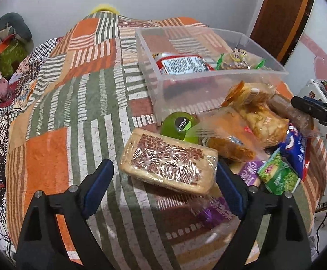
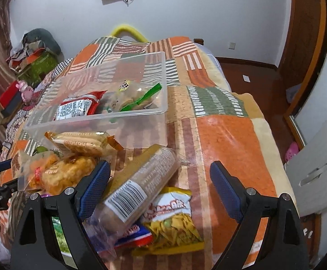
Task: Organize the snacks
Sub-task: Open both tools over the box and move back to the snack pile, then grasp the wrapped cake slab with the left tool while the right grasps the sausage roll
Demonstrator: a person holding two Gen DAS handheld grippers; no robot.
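Two packets are already lying in the clear bin (image 1: 208, 76) on the bed (image 1: 62, 112); most snacks are still being left heaped in front of it. The left gripper (image 1: 163, 175) is being held spread around a wrapped biscuit block (image 1: 170, 164), the right gripper (image 2: 161, 189) spread over a brown roll (image 2: 138, 182).

Both wrist views look steeply down, close, sharing the clear bin (image 1: 208, 72) (image 2: 109, 117).

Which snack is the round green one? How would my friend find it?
Start at the clear box on the striped bed cover. Just in front of its near corner sits a little green tub, behind the flat brown-printed cake pack. It is the only smooth, round snack, with a dark round label.
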